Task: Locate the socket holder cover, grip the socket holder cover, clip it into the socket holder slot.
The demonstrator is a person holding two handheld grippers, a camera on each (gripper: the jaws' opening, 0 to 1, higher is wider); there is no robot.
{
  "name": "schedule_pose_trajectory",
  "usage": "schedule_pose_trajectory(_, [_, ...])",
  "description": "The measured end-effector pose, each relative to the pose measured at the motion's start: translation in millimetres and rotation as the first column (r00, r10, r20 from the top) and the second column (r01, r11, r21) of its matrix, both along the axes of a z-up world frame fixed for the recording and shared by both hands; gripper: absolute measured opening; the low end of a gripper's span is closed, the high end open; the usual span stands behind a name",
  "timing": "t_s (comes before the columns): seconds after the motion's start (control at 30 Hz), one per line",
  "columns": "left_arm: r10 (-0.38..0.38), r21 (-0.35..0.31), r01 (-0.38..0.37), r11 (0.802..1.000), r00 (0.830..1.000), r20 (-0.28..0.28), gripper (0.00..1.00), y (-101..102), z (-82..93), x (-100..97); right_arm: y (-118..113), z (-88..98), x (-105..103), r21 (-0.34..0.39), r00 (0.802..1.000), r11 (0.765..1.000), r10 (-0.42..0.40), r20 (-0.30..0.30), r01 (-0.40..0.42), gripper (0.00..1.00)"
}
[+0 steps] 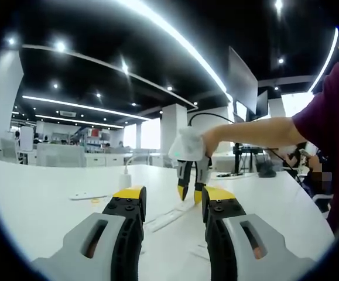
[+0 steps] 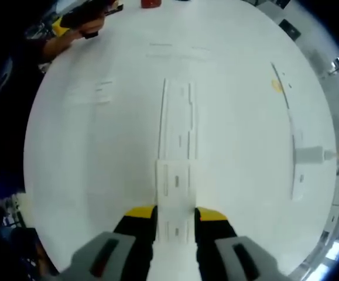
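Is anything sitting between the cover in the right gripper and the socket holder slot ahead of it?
Nothing visible. The right gripper is shut on the socket holder cover, whose far end already meets the socket holder on the bare white table.

Left gripper view: set low over the white table (image 1: pixel 34 199), facing level across it toward a deep office with ceiling light strips, the other gripper (image 1: pixel 189 193) hanging close ahead over a long white socket strip (image 1: pixel 169 219). Right gripper view: looking steeply down from close above the same table (image 2: pixel 87 146), straight along that socket strip (image 2: pixel 176 129). Shared between both: tabletop, strip, and a white plug (image 1: pixel 125 178) (image 2: pixel 312 155) off to the side.
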State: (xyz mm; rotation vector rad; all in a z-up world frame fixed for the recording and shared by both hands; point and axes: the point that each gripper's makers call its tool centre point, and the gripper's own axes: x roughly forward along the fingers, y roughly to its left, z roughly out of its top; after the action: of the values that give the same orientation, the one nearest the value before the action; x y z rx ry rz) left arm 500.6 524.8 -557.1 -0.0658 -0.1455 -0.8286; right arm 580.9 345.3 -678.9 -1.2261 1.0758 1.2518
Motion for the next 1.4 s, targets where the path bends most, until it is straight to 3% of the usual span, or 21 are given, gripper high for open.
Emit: schedule_pose_trajectory(1.4, [-0.004, 0.041, 0.005, 0.999, 1.0, -0.011, 0.39, -5.9, -8.5, -0.6, 5.6, -2.5, 1.8, -0.023, 1.0, 1.0, 0.0, -0.008, 0.0, 0.27])
